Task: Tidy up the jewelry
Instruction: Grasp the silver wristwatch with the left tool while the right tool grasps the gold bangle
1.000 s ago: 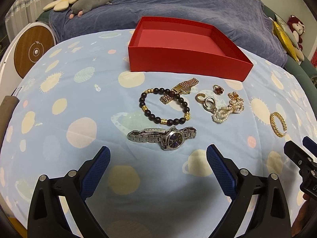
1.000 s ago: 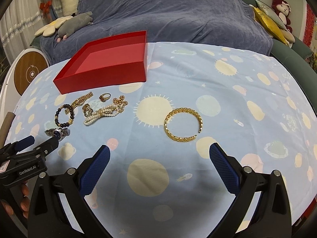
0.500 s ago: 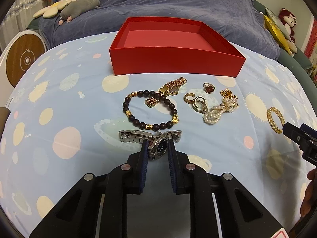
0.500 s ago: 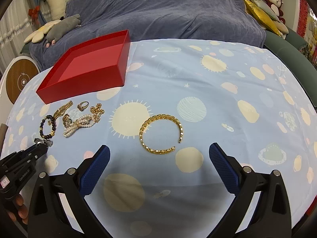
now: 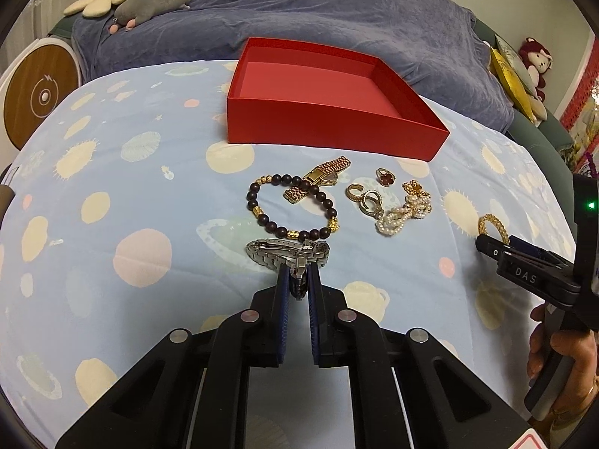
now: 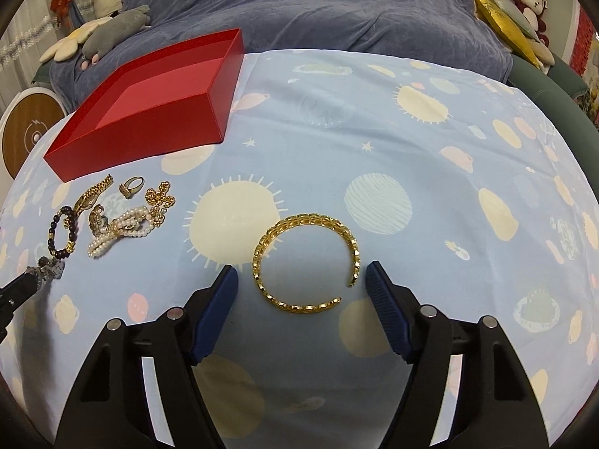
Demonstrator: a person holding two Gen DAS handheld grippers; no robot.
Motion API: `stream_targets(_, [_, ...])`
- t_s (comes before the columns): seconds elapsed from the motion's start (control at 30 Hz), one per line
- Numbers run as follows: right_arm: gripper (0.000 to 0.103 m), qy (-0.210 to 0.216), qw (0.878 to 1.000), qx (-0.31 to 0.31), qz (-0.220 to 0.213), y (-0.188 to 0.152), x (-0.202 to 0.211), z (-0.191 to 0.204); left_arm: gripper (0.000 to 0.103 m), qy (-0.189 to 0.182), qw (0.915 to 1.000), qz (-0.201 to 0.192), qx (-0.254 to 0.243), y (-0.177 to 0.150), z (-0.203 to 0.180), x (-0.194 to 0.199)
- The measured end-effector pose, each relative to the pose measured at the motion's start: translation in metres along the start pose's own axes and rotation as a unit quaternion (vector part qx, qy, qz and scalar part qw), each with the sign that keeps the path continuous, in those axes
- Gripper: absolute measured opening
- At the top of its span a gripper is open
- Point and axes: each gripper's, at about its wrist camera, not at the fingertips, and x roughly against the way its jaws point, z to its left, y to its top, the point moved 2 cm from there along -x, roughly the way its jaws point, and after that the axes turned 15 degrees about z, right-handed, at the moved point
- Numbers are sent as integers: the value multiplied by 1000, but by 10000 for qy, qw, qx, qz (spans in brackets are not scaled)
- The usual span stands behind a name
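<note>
Left gripper (image 5: 297, 280) pinching silver watch (image 5: 286, 252) on cloth, near red box (image 5: 329, 119): be lifting slowly. Right gripper (image 6: 301, 284) gaping wide, straddling gold bangle (image 6: 305, 262), gripping nothing.

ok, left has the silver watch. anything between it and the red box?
Yes. The beaded bracelet and gold watch lie on the cloth directly between the silver watch and the red box. A lift over them should clear; the box's near wall is low.

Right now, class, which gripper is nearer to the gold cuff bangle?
Right. The right gripper is open with its fingers either side of the gold cuff bangle. The left gripper is off at the jewelry pile, shut on the silver watch.
</note>
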Motion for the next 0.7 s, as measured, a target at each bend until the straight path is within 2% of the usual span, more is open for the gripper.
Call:
stream_targets(0.03, [65, 4, 10000, 5, -16, 0, 0, 1, 7, -37, 10000, -7, 6, -1, 2, 2])
stream_targets(0.1, [55, 19, 10000, 30, -47, 1, 1, 3, 7, -78, 10000, -19, 22, -2, 5, 5])
stream_targets(0.33, [54, 179, 9998, 84, -69, 2, 5, 13, 7, -170, 9998, -74, 81, -3, 14, 15])
stream_targets(0.7, [54, 559, 9966, 451, -394, 6, 35, 47, 7, -394, 9984, -406, 48, 6, 14, 47])
